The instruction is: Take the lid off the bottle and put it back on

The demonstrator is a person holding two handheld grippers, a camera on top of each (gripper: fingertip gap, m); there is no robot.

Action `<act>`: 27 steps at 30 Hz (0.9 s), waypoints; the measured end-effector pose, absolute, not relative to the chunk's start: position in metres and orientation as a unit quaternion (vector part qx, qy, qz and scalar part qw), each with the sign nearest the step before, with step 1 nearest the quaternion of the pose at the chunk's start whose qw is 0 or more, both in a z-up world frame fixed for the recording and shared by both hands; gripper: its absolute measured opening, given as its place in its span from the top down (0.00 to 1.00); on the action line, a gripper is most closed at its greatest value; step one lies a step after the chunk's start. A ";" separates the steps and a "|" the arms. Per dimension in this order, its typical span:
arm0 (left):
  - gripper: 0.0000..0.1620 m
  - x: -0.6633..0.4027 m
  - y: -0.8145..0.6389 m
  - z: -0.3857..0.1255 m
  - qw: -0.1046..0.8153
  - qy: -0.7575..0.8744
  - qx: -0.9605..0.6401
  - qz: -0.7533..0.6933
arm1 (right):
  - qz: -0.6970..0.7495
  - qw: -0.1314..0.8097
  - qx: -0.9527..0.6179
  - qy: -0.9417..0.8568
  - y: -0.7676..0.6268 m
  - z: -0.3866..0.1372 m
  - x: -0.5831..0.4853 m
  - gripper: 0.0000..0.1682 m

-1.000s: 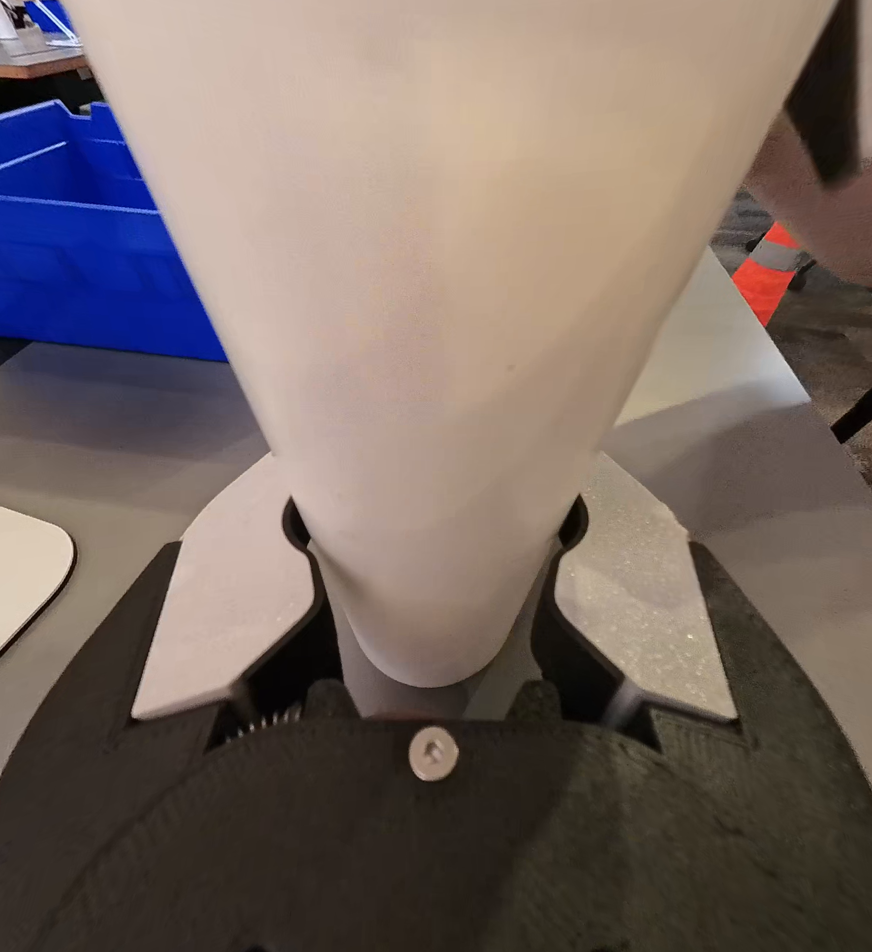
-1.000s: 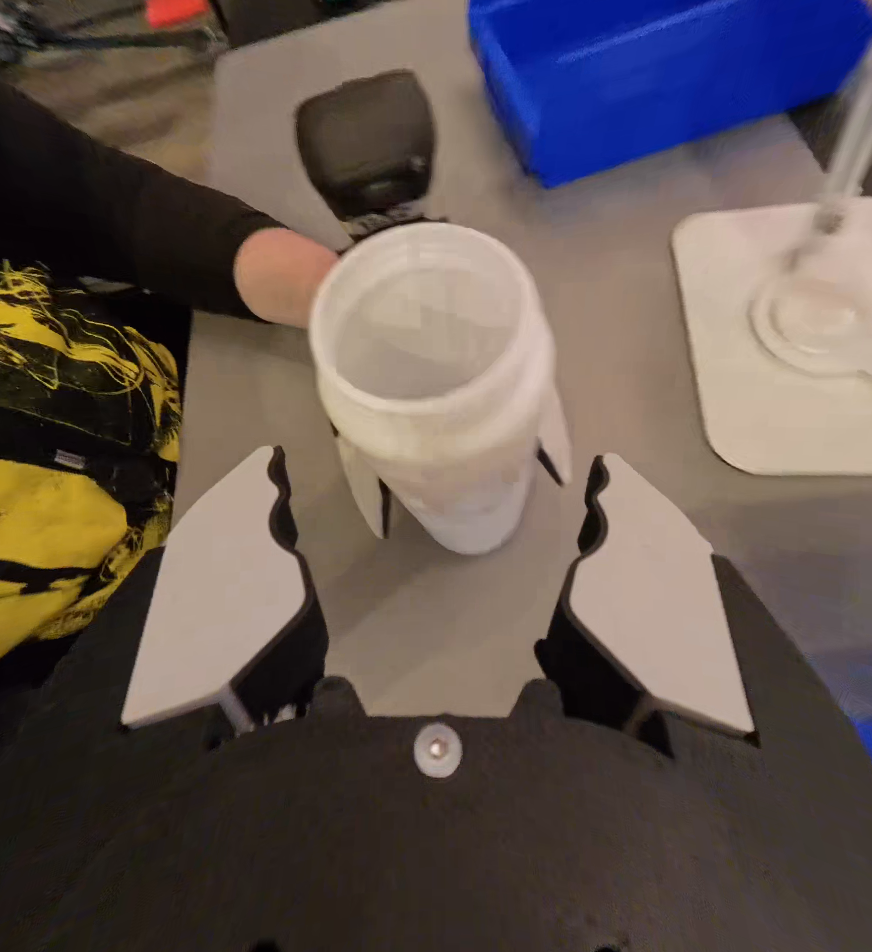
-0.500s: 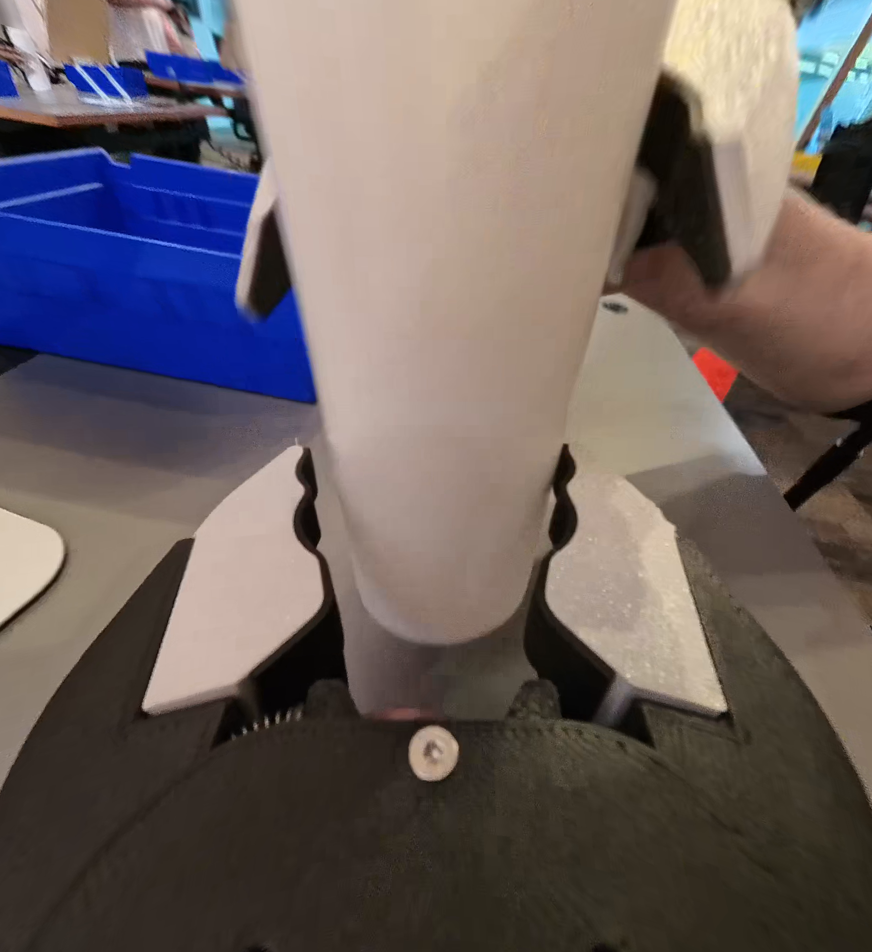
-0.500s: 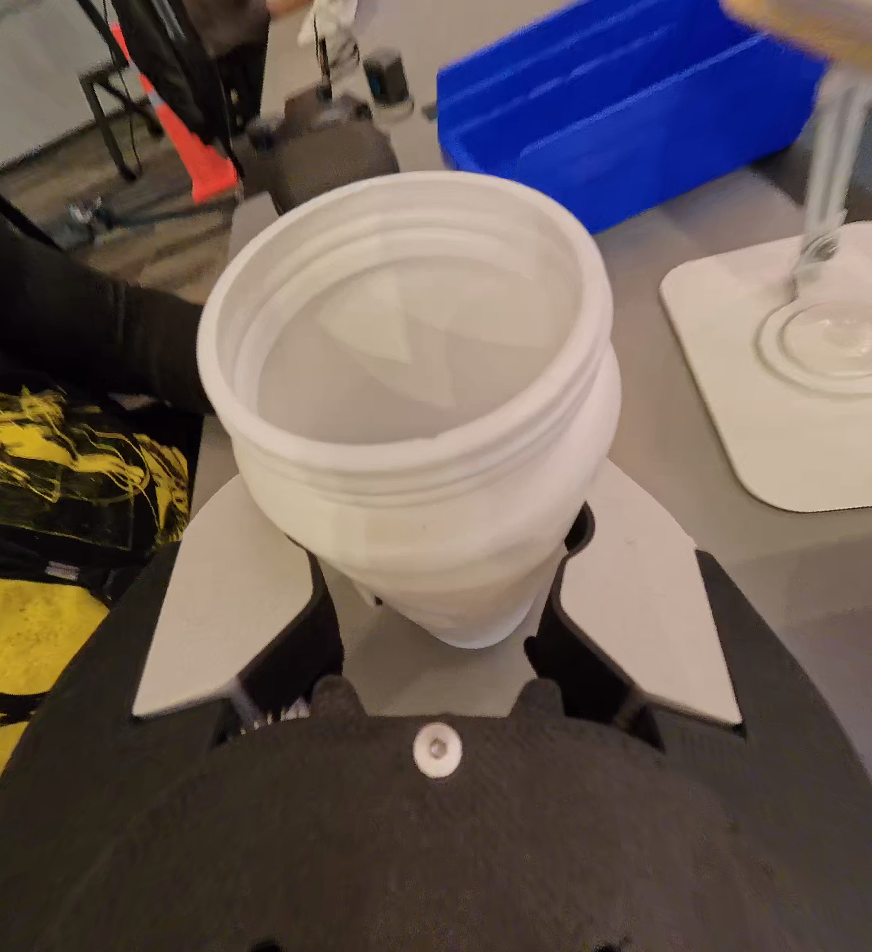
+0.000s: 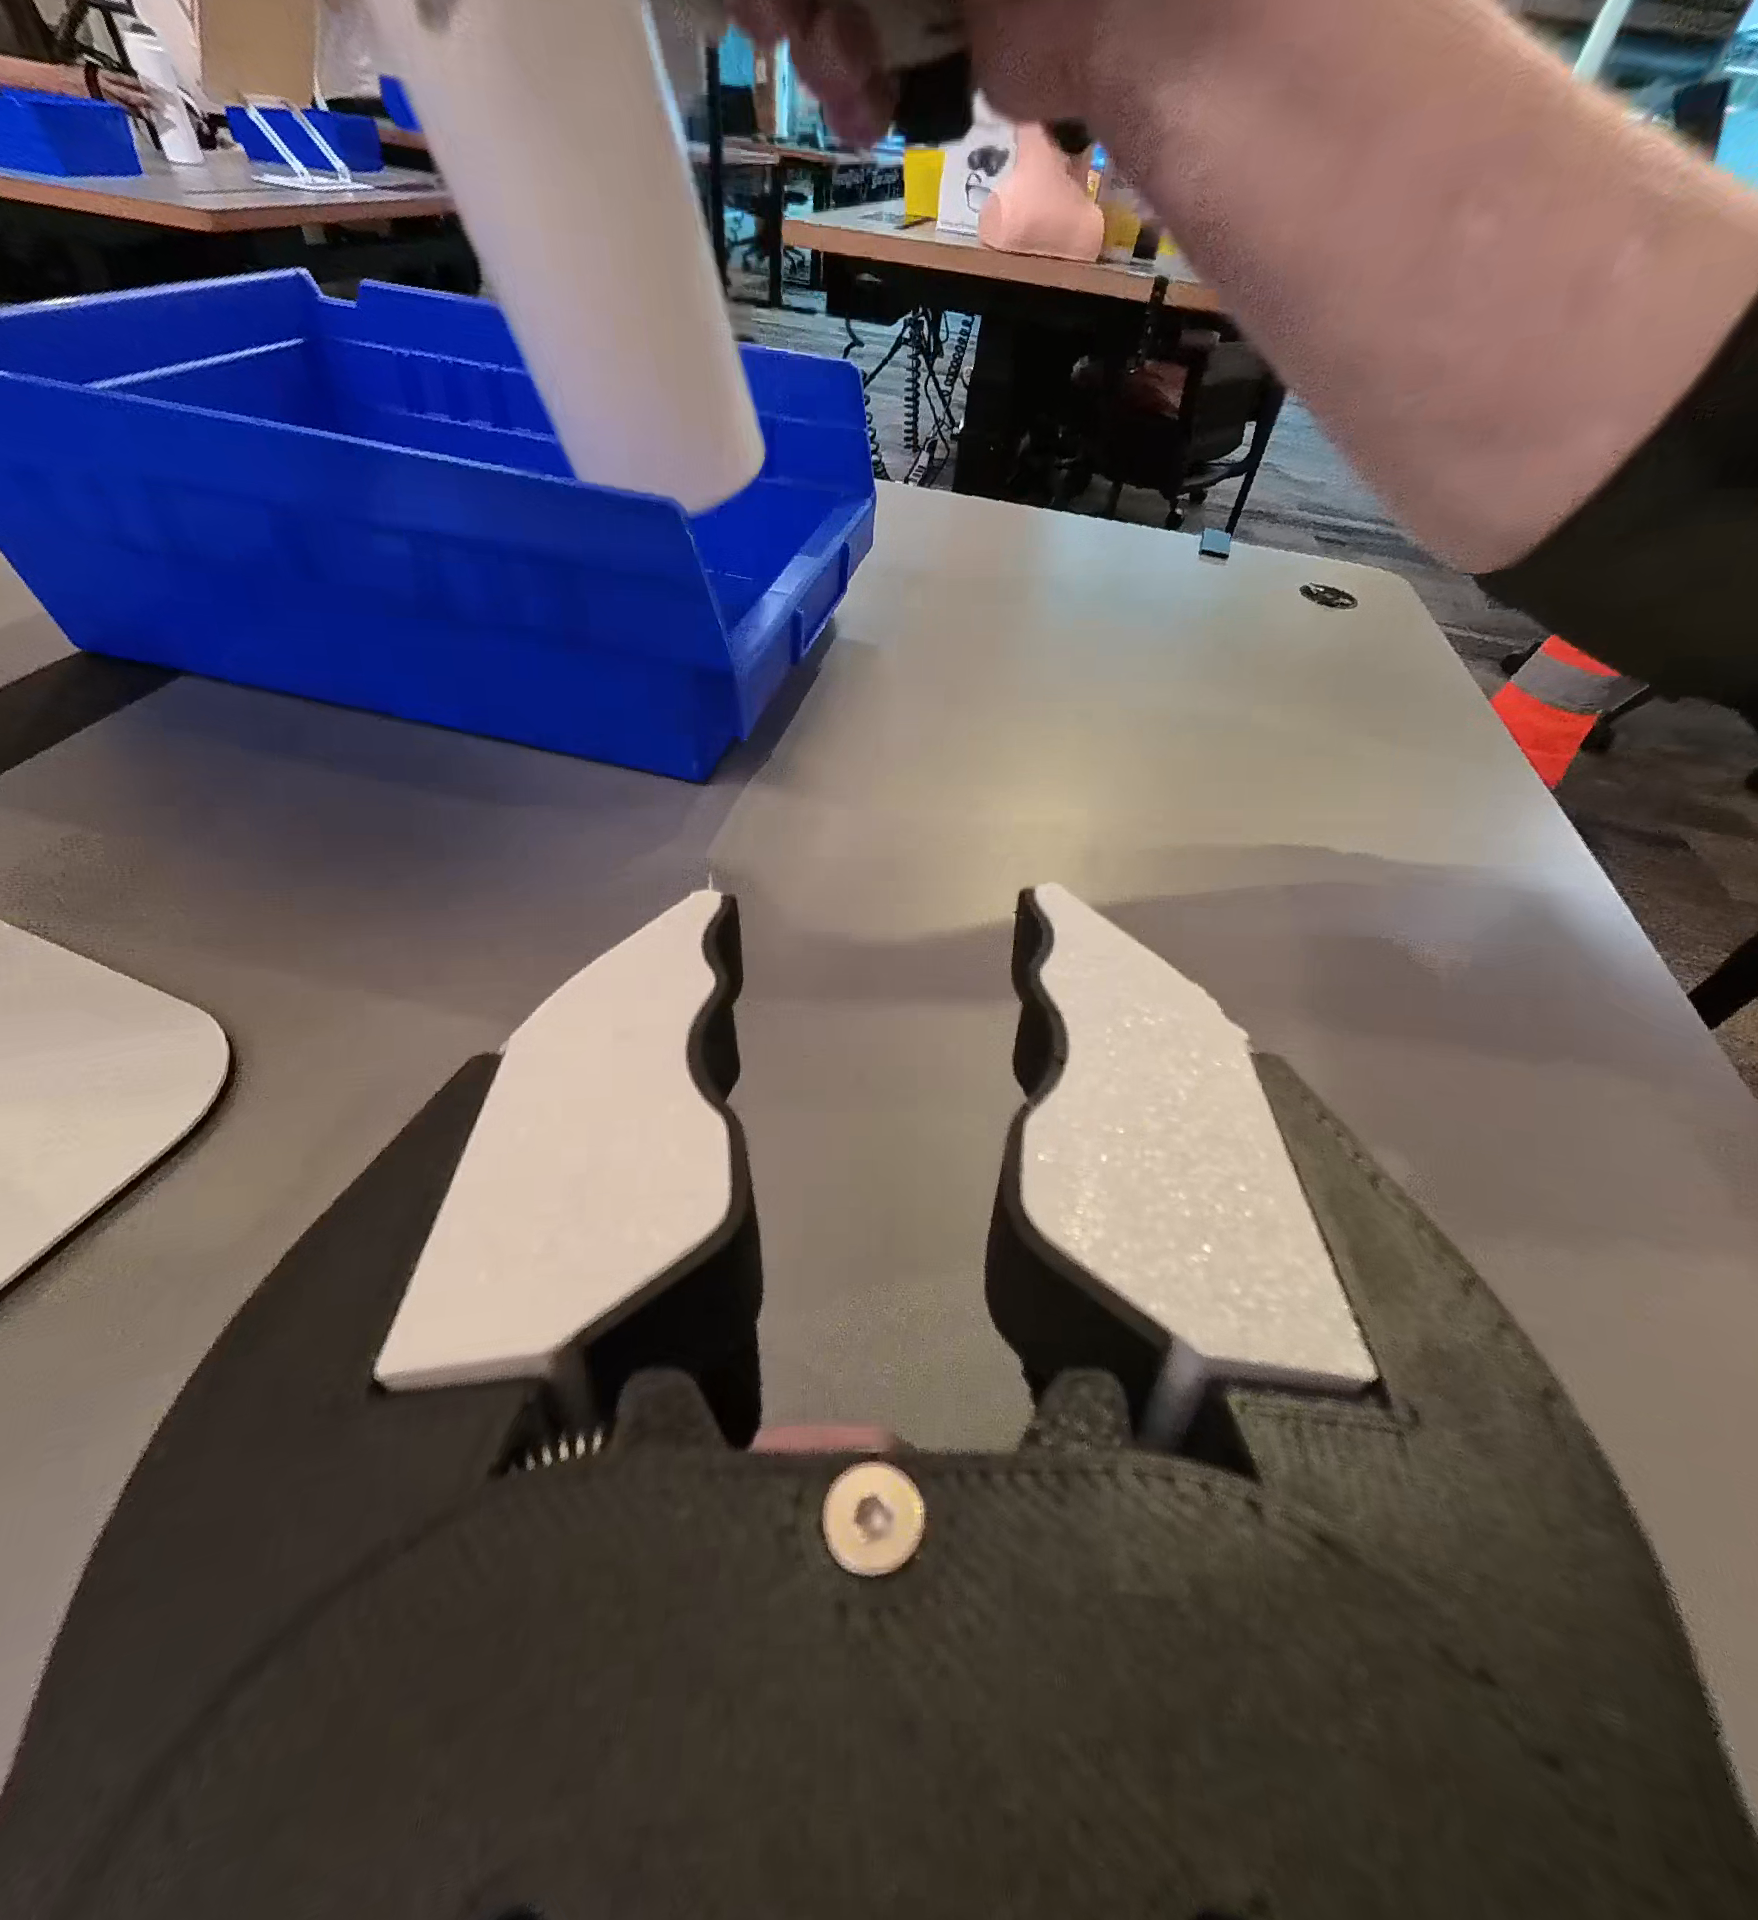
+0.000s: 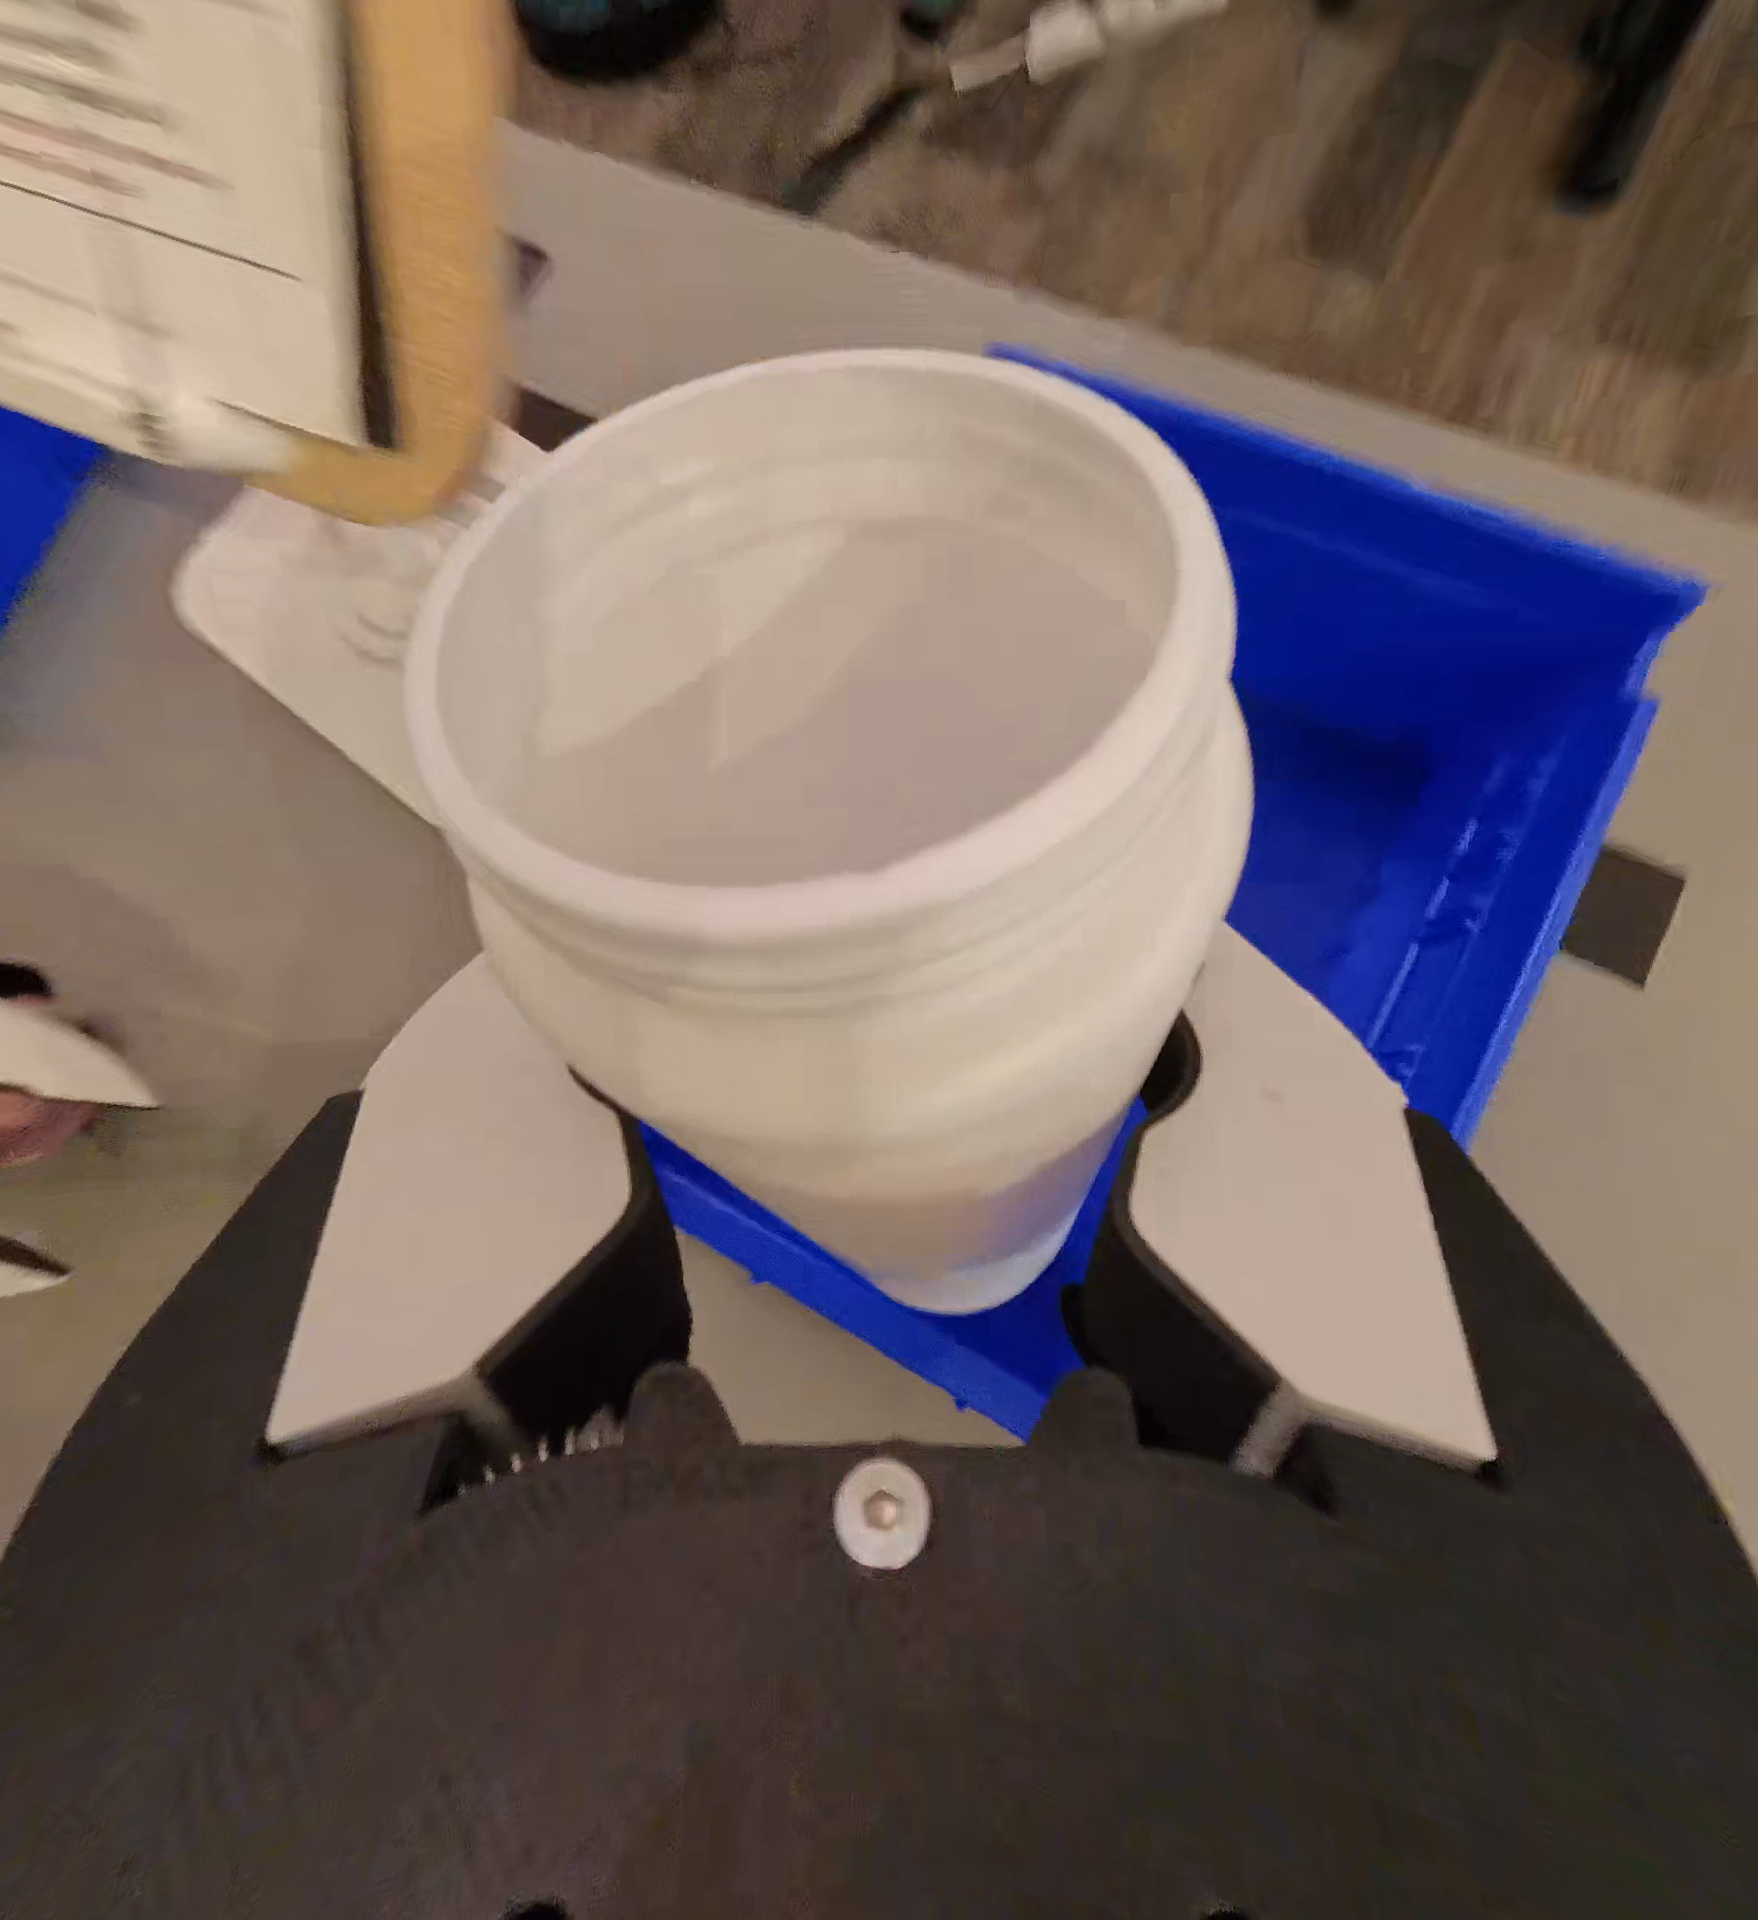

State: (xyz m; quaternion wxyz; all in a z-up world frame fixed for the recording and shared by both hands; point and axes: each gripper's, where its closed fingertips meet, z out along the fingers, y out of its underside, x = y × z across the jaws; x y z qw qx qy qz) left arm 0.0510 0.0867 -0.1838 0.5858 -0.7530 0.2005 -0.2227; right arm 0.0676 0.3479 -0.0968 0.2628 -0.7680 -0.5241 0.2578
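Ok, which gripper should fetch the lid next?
Left. The left gripper is open and empty above the table, while the right gripper is shut on the uncapped bottle. No lid shows in either view.

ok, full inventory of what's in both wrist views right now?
bottle: one, white, lid off, mouth open, held in the right gripper above the bin
bin: one in the left wrist view, blue, far side of the table; another blue piece at the left edge of the right wrist view
table: one, grey
mat: one, white, rounded corners, left on the table
clear stand: one, on the mat, blurred
paper sheet with tan edge: one, top left of the right wrist view, blurred
lid: not seen
left gripper: open, empty, low over the table
right gripper: shut on the bottle
person's forearm: one, dark sleeve, top right of the left wrist view
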 end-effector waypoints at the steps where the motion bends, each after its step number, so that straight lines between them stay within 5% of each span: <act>1: 0.69 0.051 0.087 -0.184 0.585 0.200 -0.753 -0.224 | 0.249 0.242 -0.782 -0.518 0.356 -0.113 0.068 0.40; 16: 0.67 0.050 0.089 -0.186 0.577 0.192 -0.756 -0.241 | 0.138 0.171 -0.860 -0.461 0.426 -0.226 0.070 0.43; 18: 0.66 0.050 0.089 -0.186 0.575 0.190 -0.757 -0.246 | 0.139 0.159 -0.866 -0.454 0.428 -0.237 0.071 0.50; 27: 0.64 0.048 0.090 -0.186 0.571 0.183 -0.757 -0.259 | 0.125 0.201 -0.848 -0.475 0.414 -0.217 0.081 0.46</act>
